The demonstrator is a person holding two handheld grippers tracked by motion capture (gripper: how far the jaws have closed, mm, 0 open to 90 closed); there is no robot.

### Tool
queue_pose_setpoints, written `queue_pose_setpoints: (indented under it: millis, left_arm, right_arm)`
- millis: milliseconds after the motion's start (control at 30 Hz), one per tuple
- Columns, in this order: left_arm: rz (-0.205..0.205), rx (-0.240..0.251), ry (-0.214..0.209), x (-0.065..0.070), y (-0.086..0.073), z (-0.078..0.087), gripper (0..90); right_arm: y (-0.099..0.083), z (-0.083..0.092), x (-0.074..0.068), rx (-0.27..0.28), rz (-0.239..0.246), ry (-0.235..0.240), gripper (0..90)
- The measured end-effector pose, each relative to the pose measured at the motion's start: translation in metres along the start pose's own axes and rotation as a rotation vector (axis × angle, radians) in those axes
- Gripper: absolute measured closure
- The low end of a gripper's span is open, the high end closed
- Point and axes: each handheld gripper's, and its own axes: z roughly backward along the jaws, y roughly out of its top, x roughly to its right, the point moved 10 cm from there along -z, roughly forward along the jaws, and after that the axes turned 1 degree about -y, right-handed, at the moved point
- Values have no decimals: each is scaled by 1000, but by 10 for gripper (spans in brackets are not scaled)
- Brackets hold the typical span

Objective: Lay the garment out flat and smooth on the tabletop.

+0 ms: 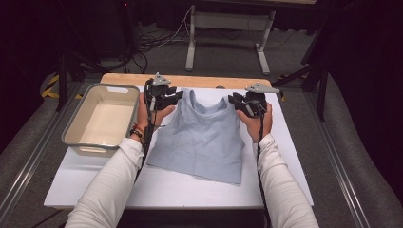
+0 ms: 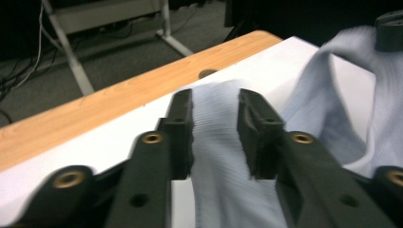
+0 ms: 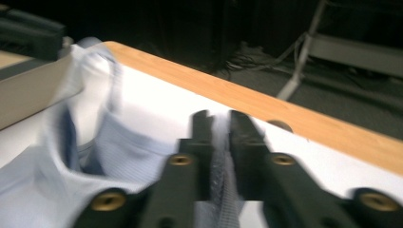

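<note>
2 hand-held tools work over a white-topped bench [image 1: 171, 190] with a wooden far edge, and the biggest thing on it is a pale blue sleeveless top [image 1: 199, 142], spread flat with its neckline toward the far edge and its hem toward the person. To its left, just apart from it, stands an empty beige plastic bin [image 1: 76, 124]. The top's long axis runs from near to far, and each shoulder strap lies straight ahead of 1 tool: the left tool [image 1: 177, 94] sits at the left strap, the right tool [image 1: 234, 100] at the right strap, so each hand is the nearer one for its own strap and neither needs to cross. In the left gripper view, the left tool [image 2: 216, 133] has its jaws standing apart with the ribbed strap running between them, a gap showing beside the cloth, so the pads do not seem to be pressing. In the right gripper view, the right tool [image 3: 219, 142] has its jaws much closer about its strap; blur hides whether they press or merely flank it. The straps look about laid down, so the coming move likely draws both tools back off them.
</note>
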Motion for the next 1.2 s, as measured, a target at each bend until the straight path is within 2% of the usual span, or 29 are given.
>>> queue_pose_setpoints:
  millis: [33,67,133,233,300,333,367,400,433,500,533,567,667,700,800,867,900,1000,1033,1067,1133,1167,1200]
  left_arm:
    - [0,-13,0,0,-2,-2,552]
    - [-12,-35,6,0,-7,-4,502]
    - [-48,-51,20,2,-14,-4,475]
    - [-82,-74,16,6,-25,-1,451]
    - [-119,-106,19,9,-40,1,446]
    - [-127,-117,22,10,-45,2,441]
    - [-129,-126,22,11,-52,4,441]
    - [-129,-143,5,14,-64,7,438]
    - [-130,-147,7,14,-69,9,428]
    - [-132,-170,-4,17,-82,12,416]
    - [-140,-184,-4,19,-89,14,384]
    - [-142,-184,-5,21,-93,15,384]
    - [-162,-198,-38,30,-107,25,354]
    - [-163,-202,-53,34,-113,28,343]
    - [-200,-236,-88,41,-125,33,284]
    - [-235,-256,-87,44,-132,36,256]
    - [-237,-261,-97,45,-135,37,239]
    - [-228,-291,-102,44,-147,39,240]
    - [-219,-317,-110,42,-155,39,240]
    - [-222,-327,-107,41,-158,40,240]
    - [-220,-340,-142,43,-166,43,254]
    - [-216,-336,-153,44,-167,44,317]
    - [-209,-336,-168,46,-168,47,349]
  right_arm:
    - [0,0,0,0,0,0,649]
    - [-2,-1,1,-9,-7,-4,613]
    - [-8,-2,3,-27,-14,-10,576]
    - [-17,6,0,-30,13,17,555]
    - [-26,13,-2,-42,30,26,545]
    - [-36,21,-4,-54,32,48,545]
    - [-36,21,-4,-54,32,48,545]
    - [-42,25,-5,-61,35,57,544]
    - [-55,33,-7,-81,43,63,532]
    - [-65,40,-9,-86,43,80,531]
    - [-78,47,-10,-96,35,90,532]
    - [-78,47,-10,-96,35,90,532]
    - [-96,55,-12,-128,58,82,532]
    - [-100,57,-12,-137,54,90,532]
    - [-116,59,-14,-172,40,111,524]
    - [-124,59,-14,-187,29,115,513]
    - [-132,58,-13,-207,1,126,495]
    - [-138,56,-8,-220,-8,117,486]
    - [-139,55,-7,-221,-17,117,487]
    - [-142,54,-6,-227,-45,127,502]
    - [-147,52,-6,-245,-54,140,546]
    - [-151,51,-8,-259,-65,167,642]
    - [-151,52,-10,-259,-68,187,697]
